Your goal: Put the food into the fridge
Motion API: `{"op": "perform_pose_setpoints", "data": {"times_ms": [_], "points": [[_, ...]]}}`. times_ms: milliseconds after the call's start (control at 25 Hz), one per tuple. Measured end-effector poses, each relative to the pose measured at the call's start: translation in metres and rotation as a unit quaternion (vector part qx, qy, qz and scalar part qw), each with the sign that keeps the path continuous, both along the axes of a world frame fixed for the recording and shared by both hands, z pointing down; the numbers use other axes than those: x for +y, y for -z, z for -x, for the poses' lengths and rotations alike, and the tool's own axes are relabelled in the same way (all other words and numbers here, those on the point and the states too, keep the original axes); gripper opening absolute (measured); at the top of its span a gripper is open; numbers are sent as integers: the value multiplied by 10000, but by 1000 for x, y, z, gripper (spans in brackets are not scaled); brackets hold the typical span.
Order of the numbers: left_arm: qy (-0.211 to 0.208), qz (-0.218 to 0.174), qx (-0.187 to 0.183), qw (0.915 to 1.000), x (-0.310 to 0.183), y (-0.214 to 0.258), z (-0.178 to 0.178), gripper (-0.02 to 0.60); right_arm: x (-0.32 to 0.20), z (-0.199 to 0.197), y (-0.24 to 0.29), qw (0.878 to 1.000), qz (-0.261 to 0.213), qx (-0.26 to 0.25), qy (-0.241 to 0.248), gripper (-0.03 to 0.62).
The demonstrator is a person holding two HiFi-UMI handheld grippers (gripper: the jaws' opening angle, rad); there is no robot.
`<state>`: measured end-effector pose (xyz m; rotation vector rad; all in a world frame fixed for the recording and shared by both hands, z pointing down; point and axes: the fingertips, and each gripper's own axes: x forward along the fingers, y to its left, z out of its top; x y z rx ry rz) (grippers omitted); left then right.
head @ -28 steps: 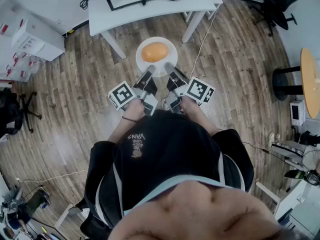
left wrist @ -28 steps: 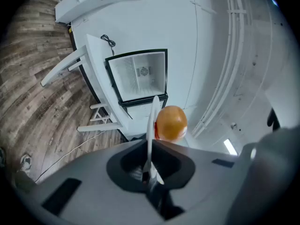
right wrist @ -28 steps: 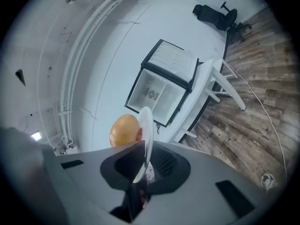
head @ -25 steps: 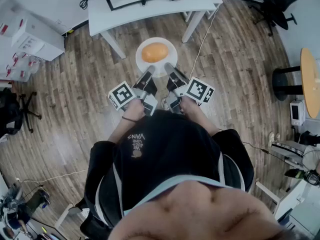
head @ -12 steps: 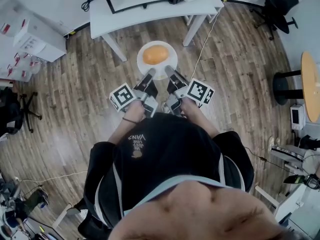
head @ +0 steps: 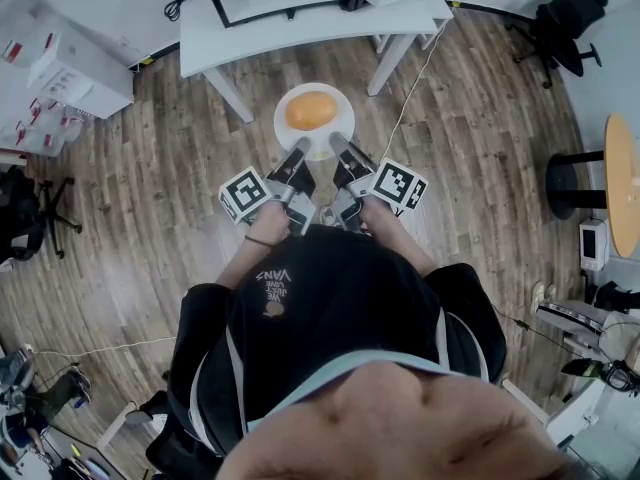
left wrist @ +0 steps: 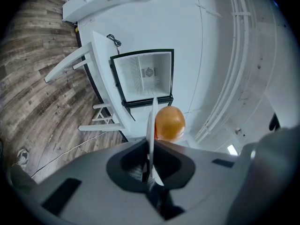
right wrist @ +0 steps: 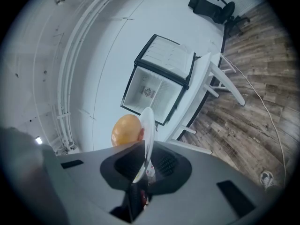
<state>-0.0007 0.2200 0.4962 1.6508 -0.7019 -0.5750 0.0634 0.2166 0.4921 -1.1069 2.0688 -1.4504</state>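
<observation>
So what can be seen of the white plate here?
The plate is round, white and smooth, ceramic by its look, and thin where both gripper views show it edge-on. It is held about level in the air above the wooden floor, short of the white table. The left gripper and the right gripper are each shut on its near rim, side by side. One rounded orange food item sits near its middle.

Looks glossy and smooth on the white plate, softly shiny on the orange food, matt grey plastic on the left gripper and right gripper, dull grained wood across the floor.
</observation>
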Motion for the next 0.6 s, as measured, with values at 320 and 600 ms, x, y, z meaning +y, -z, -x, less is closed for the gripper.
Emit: {"op": "perform_pose_setpoints", "data": {"times_ms": [320, 600], "points": [[162, 29, -59, 9998, -13, -5, -13, 32, -15, -15, -2, 9999, -10, 6, 133, 38], [334, 52, -14, 9994, -25, -7, -32, 32, -30, -33, -5, 9995, -9, 19, 306, 38]]}}
